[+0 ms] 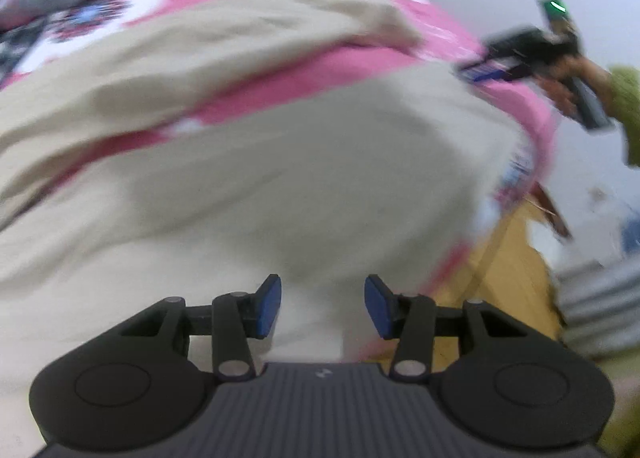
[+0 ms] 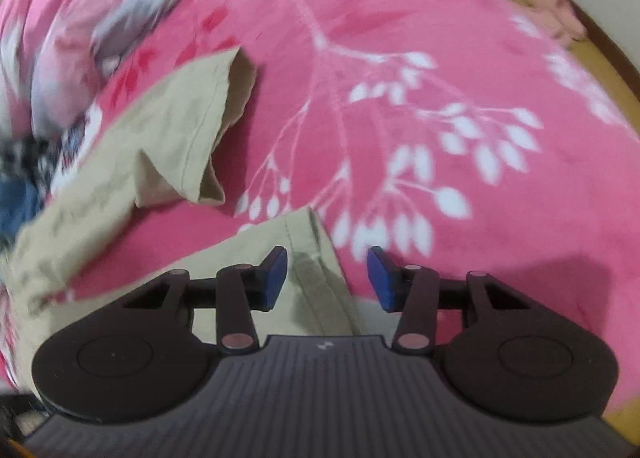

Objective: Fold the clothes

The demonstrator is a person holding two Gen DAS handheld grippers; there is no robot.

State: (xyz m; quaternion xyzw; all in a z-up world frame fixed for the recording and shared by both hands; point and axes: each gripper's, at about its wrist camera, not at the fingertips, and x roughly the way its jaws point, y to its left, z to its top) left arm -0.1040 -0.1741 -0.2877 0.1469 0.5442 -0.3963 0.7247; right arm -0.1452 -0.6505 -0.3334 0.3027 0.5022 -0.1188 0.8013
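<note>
Beige trousers point(image 2: 168, 146) lie on our pink floral blanket point(image 2: 440, 78); both the left gripper point(image 1: 322, 306) and right gripper point(image 2: 327, 278) hang spread, pinching nothing, hem edge under the right, bare blanket beyond it.

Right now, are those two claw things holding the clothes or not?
Left gripper: jaws open, nothing held, over the beige trousers.
Right gripper: jaws open, a trouser leg hem between them, not pinched.
</note>
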